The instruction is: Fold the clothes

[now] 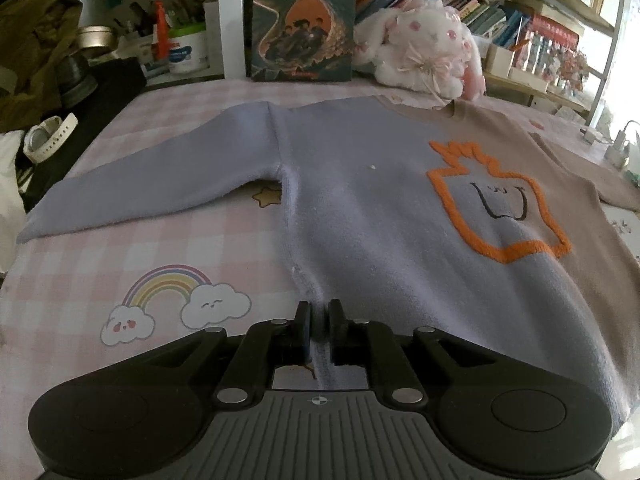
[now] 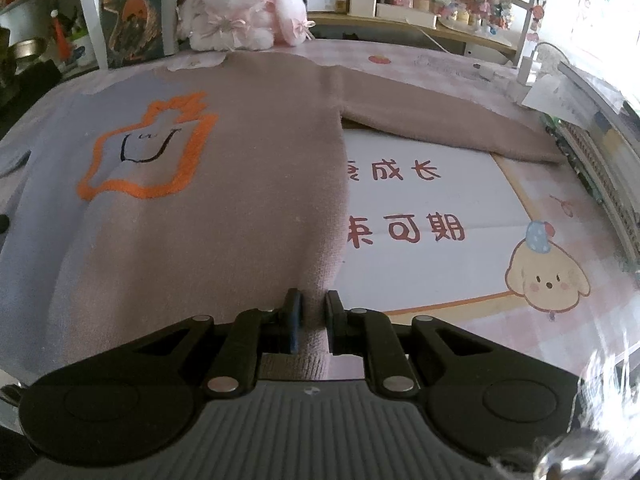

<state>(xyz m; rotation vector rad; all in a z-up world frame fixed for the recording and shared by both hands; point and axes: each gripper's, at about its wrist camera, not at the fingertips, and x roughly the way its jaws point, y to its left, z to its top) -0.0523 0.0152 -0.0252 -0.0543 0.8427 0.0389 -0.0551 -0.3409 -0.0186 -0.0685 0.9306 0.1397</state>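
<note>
A sweater lies flat, front up, on the pink checked table mat (image 1: 100, 256). Its left half is lavender (image 1: 360, 208), its right half tan (image 2: 248, 184), with an orange-outlined face patch (image 1: 496, 208) in the middle. Both sleeves spread out sideways. My left gripper (image 1: 319, 320) is shut on the sweater's lower left hem corner. My right gripper (image 2: 313, 312) is shut on the lower right hem corner of the tan half. The hem fabric runs between each pair of fingers.
A book (image 1: 304, 20) stands upright at the back, with a white and pink plush toy (image 1: 420, 52) beside it. Jars and clutter (image 1: 176, 44) fill the back left, a white watch (image 1: 48, 136) lies left. Boxes and cables (image 2: 560, 88) line the right edge.
</note>
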